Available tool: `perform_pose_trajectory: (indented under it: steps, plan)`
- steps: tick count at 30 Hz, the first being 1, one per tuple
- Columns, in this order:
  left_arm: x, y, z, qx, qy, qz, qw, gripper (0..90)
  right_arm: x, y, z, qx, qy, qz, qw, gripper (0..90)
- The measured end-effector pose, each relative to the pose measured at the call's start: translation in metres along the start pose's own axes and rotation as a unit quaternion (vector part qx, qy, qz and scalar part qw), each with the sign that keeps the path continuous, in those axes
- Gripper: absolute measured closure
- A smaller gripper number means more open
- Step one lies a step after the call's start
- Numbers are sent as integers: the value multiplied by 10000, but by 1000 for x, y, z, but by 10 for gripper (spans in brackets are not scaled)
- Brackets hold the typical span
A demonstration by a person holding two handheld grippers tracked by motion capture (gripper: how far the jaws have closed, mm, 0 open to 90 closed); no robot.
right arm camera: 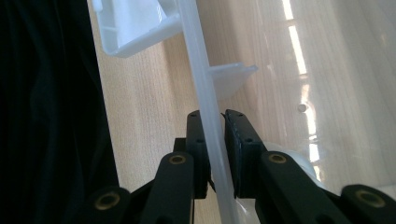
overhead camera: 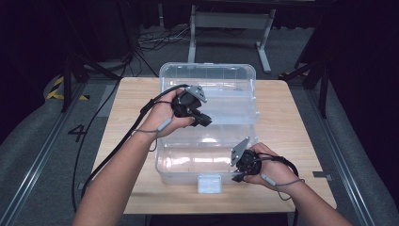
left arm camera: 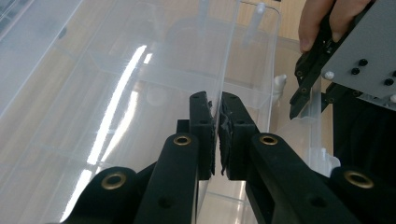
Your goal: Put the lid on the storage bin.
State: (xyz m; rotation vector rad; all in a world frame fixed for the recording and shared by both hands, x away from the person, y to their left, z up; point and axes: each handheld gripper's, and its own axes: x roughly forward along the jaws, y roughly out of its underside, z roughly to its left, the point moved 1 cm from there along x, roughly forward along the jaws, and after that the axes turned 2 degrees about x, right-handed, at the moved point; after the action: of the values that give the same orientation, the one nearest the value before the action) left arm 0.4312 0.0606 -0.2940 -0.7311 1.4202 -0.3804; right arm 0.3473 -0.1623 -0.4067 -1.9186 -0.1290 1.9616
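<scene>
Both grippers pinching the clear box

High view: the clear plastic storage box is sitting open on the wooden table.

Left gripper view: the left gripper is clamping a thin transparent wall.

Right gripper view: the right gripper is pinching the box's front rim.

Two bare forearms enter from the bottom of the high view. The left hand, at centre frame, holds the left gripper pointing right and slightly down, its jaws pinched nearly together on a thin clear edge. The right hand, lower right of centre, holds the right gripper pointing left, jaws clamped on a clear rim.
</scene>
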Motion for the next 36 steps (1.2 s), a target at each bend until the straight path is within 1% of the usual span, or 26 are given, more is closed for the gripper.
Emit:
perform_pose_trajectory:
  steps: [6, 11, 15, 16, 17, 20, 25, 27, 33, 36]
  plan:
    - [0, 1, -5, 20, 18, 14, 10000, 852, 0, 1, -1, -36, -1, -36, 10000, 806]
    - [0, 1, -10, 93, 47, 87, 9999, 854, 0, 1, -1, -38, 6, -42, 10000, 805]
    - [0, 3, -14, 75, 91, 90, 9999, 855, 0, 1, -1, -42, 16, -48, 10000, 806]
    - [0, 3, -14, 101, 96, 81, 9999, 856, 0, 1, 0, -41, 23, -49, 10000, 806]
    - [0, 4, -15, 73, 113, 74, 9999, 856, 0, 1, 0, -42, 26, -52, 10000, 806]
    - [0, 5, -17, 116, 112, 74, 9998, 856, 0, 1, 0, -40, 29, -55, 10000, 806]
    - [1, 6, -21, 131, 136, 67, 9998, 857, 0, 1, 0, -39, 28, -56, 10000, 806]
    - [1, 6, -22, 181, 120, 72, 9997, 858, 1, 1, 0, -50, 31, -68, 10000, 806]
    - [1, 8, -25, 188, 158, 102, 9996, 859, 1, 1, 0, -34, 45, -58, 10000, 807]
    - [2, 8, -28, 189, 141, 123, 9996, 859, 1, 1, 0, -41, 54, -67, 10000, 805]
